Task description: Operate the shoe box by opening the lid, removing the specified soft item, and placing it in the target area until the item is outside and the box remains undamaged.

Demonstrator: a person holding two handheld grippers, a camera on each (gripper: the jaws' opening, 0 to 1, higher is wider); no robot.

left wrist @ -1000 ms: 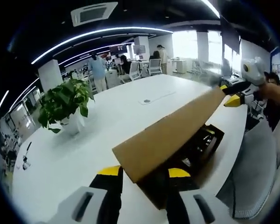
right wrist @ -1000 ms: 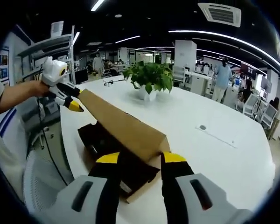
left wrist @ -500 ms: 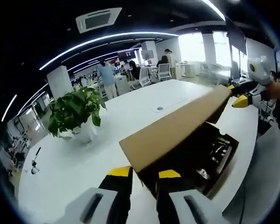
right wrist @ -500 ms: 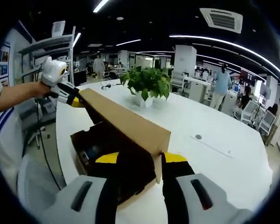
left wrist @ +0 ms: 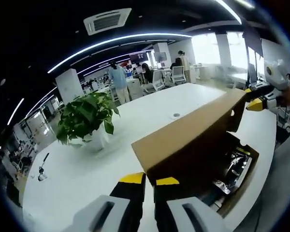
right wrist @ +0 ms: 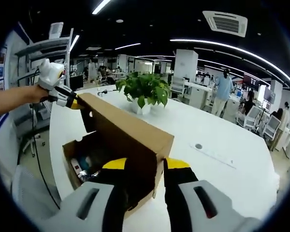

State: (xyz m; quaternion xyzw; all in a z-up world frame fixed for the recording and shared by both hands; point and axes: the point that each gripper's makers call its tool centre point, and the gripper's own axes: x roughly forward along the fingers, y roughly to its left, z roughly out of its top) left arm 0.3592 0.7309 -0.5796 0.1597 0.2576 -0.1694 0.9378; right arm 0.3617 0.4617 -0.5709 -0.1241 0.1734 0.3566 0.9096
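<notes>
A brown cardboard shoe box [left wrist: 244, 181] lies on the white table with its lid [left wrist: 193, 137] raised at a steep angle. My left gripper [left wrist: 150, 180] is shut on the lid's near corner. My right gripper [left wrist: 257, 98] grips the lid's far end. In the right gripper view, the right gripper [right wrist: 146, 164] holds the lid [right wrist: 125, 128] at its near corner, and the left gripper [right wrist: 70, 100], in a person's hand, holds the far end. The open box [right wrist: 70, 154] is dark inside, with mixed items [right wrist: 82, 166] that I cannot identify.
A potted green plant [left wrist: 87, 116] [right wrist: 142, 89] stands on the white table [left wrist: 77, 179] [right wrist: 222, 169] beyond the box. A small round disc [left wrist: 176, 115] [right wrist: 198, 146] is set in the tabletop. People, chairs and desks fill the office behind. A metal shelf [right wrist: 43, 53] stands at the left.
The lid has swung up from a low slant to a steep angle, both grippers rising with it. More of the box's inside shows. The left jaws have closed in.
</notes>
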